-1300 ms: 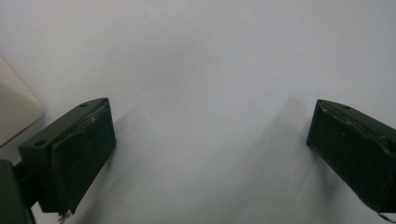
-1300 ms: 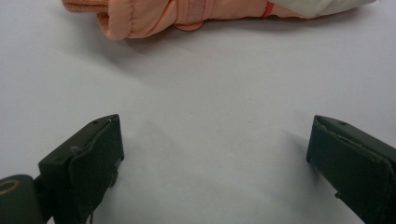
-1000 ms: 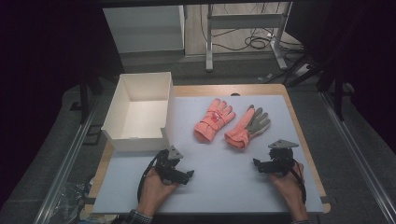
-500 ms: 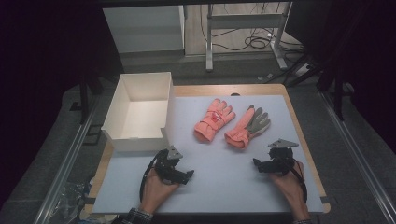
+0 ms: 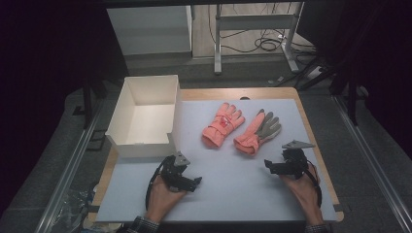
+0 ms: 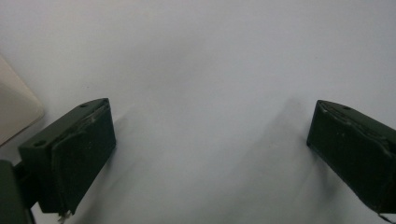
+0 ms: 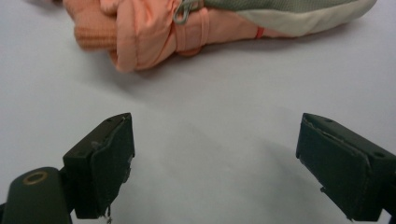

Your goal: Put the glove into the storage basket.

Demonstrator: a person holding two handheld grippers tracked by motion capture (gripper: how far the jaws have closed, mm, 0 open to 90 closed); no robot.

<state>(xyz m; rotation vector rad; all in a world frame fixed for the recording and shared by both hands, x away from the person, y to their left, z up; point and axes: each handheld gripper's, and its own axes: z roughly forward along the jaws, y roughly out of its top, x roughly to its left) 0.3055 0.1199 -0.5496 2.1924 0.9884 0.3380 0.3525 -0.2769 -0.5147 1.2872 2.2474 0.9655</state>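
Observation:
Two salmon-pink gloves lie side by side on the pale mat. The left glove is back up; the right glove shows a grey palm. My right gripper rests on the mat just below that glove's cuff and points toward it. In the right gripper view the cuff lies ahead of the right gripper, whose jaws stand wide, have just been closing a little, and hold nothing. My left gripper lies on the mat at the lower left, open and empty.
An open white box stands at the table's left, just beyond the left gripper; its corner shows in the left gripper view. The wooden table edge frames the mat. Metal stand legs and cables lie on the floor behind.

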